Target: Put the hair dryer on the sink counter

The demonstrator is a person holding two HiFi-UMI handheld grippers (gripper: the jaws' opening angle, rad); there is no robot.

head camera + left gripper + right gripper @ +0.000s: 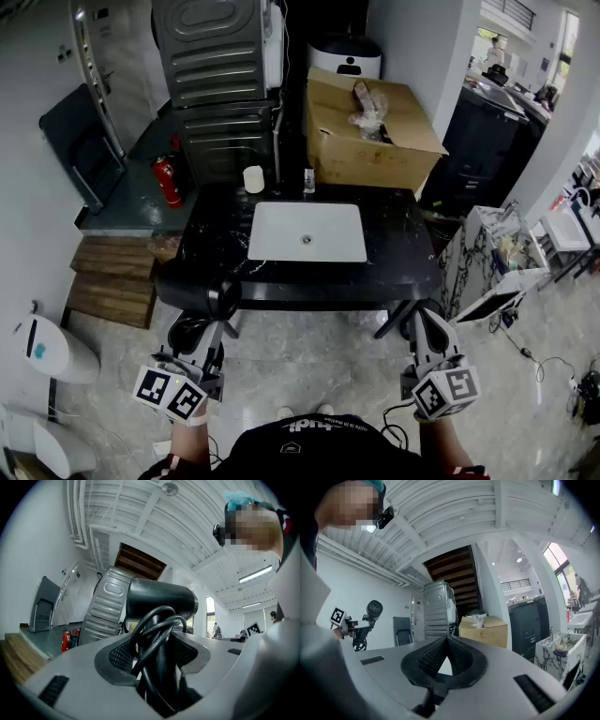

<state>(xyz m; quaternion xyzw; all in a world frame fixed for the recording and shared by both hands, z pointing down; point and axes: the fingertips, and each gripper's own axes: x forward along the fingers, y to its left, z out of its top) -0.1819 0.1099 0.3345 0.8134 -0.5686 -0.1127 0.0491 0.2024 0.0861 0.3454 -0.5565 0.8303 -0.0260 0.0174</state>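
Left gripper (157, 665): pinching black hair dryer (161, 599) by handle, cord (152, 627) looped alongside, short of sink counter (211, 239). Right gripper (446, 656): pressed together, empty.

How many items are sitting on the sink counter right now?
2: a white cylinder behind the basin's back-left corner, and a small clear item behind its middle, maybe a tap. The hair dryer hides some of the counter's near edge.
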